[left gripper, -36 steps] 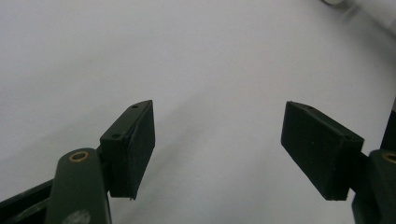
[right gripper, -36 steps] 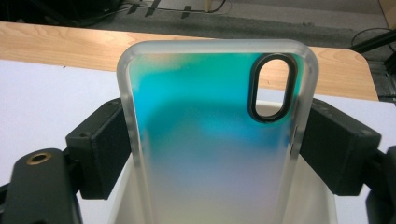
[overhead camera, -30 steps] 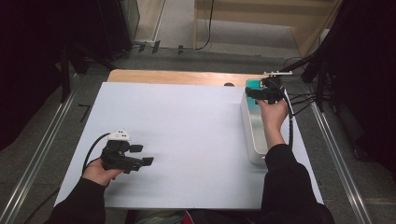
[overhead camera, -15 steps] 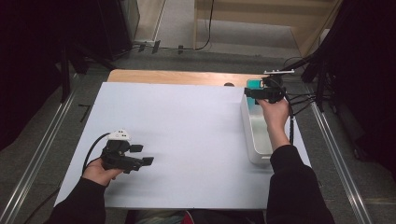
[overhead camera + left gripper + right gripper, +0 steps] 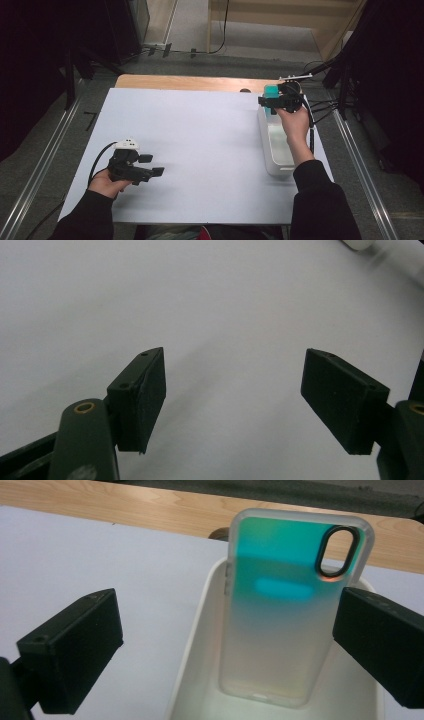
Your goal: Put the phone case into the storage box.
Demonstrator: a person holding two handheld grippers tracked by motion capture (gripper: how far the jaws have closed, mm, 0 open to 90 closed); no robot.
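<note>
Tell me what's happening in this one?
A person sits at a table covered with a white sheet, with a gripper in each hand. The right gripper is over a white tray at the table's far right, its jaws open on either side of a phone case that stands upright in the tray, leaning on its far end. The pads are not touching it. The left gripper hovers low over the sheet at the near left, jaws open with nothing between them.

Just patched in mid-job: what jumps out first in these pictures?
The teal-tinted phone case standing on end in the white bin at the table's right edge, leaning on the far wall. The right tongs are open in front of it, not touching. The left tongs wait open over the bare white table sheet.
</note>
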